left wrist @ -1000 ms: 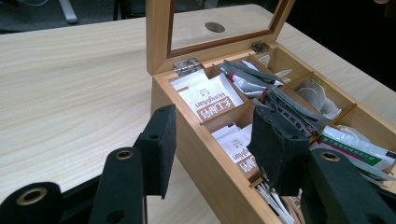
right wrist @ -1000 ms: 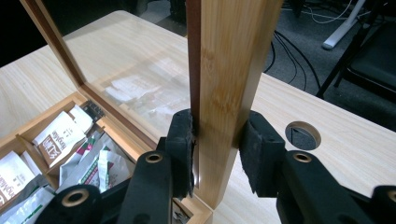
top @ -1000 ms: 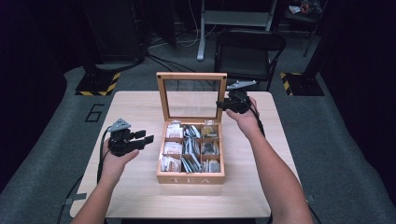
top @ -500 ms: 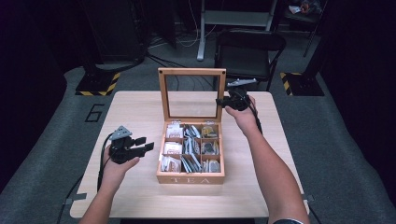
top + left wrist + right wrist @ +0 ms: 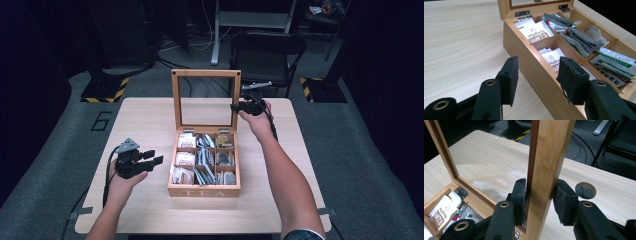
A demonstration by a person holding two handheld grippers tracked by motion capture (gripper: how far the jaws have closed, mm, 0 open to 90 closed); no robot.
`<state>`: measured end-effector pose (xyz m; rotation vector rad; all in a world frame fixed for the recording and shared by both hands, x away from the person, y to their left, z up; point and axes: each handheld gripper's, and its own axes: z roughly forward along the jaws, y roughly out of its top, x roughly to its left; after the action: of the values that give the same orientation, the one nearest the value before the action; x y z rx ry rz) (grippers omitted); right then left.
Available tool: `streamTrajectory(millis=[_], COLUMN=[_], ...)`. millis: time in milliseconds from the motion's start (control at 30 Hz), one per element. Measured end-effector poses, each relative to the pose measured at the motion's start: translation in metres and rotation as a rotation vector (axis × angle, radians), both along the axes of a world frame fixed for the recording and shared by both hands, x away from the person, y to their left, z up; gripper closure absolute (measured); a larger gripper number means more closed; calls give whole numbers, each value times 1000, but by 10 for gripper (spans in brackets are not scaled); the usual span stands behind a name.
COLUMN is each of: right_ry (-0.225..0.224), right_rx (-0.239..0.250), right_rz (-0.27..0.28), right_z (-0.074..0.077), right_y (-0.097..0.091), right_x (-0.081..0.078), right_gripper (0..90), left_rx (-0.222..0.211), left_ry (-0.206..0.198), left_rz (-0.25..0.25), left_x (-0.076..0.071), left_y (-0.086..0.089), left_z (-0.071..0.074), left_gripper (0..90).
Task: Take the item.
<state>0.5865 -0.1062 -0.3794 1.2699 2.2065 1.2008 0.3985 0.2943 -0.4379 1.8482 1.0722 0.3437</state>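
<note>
Wooden tea box (image 5: 203, 191) mid-table (image 5: 140, 115), lid (image 5: 205, 73) upright, its right frame post between right gripper (image 5: 239, 106) jaws, just easing apart, grip uncertain, left gripper (image 5: 151, 157) parted, empty beside box, chair (image 5: 267, 47) behind, sachet (image 5: 186, 141) print unreadable.

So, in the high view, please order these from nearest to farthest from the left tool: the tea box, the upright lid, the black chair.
1. Tea box: on the table, just to the right of the left tool.
2. Upright lid: at the box's far edge.
3. Black chair: on the floor, beyond the table.
</note>
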Motion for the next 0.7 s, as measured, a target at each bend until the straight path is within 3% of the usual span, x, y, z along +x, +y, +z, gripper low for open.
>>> streamTrajectory(millis=[500, 700], right_ry=[-7, -16], right_rx=[-33, -24], right_rz=[-19, -34], right_z=[2, 1], right_y=[4, 3], right_x=[-3, -12], right_gripper=[619, 516], left_rx=[-4, -7], left_ry=[19, 24], left_rz=[-9, -4], left_x=[0, 1], left_y=[-4, -4], left_z=[-6, -7], left_gripper=[483, 473])
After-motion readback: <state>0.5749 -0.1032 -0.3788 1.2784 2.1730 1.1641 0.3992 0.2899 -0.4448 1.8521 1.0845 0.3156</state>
